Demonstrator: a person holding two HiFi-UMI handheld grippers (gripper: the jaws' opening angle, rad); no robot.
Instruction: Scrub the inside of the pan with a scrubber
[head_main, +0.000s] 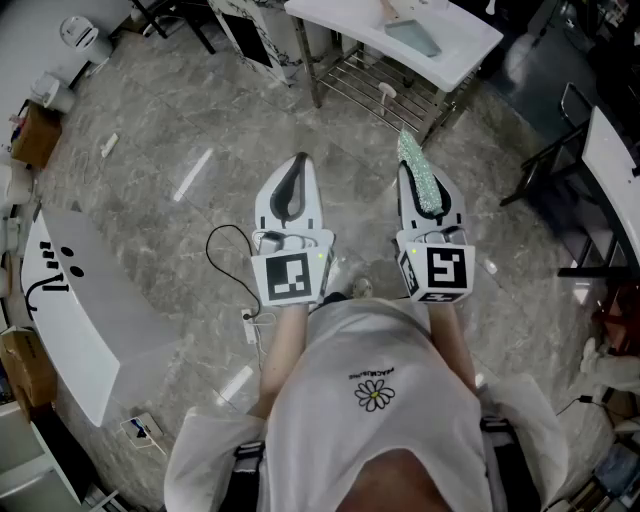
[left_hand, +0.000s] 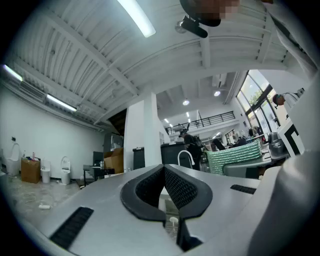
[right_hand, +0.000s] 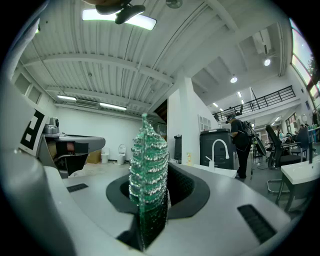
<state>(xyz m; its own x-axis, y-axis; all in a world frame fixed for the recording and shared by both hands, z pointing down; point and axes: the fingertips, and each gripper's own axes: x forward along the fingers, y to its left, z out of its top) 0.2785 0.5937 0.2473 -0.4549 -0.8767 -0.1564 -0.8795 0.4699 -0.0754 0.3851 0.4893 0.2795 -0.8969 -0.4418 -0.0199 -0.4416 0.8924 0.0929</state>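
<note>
A green, glittering scrubber (head_main: 417, 172) sticks out forward from my right gripper (head_main: 428, 200), whose jaws are shut on it; in the right gripper view the scrubber (right_hand: 148, 170) stands edge-on between the black pads. My left gripper (head_main: 291, 196) is beside it on the left, held about level, jaws shut with nothing between them. In the left gripper view the black pads (left_hand: 165, 187) meet, and the scrubber (left_hand: 235, 156) shows at the right. No pan is in any view.
A white table (head_main: 400, 35) on a metal wire frame stands ahead over the grey marble floor. A white counter (head_main: 75, 310) lies at the left, with a black cable and power strip (head_main: 250, 322) on the floor. A sink tap (right_hand: 218, 150) and a standing person (right_hand: 241, 142) are far ahead.
</note>
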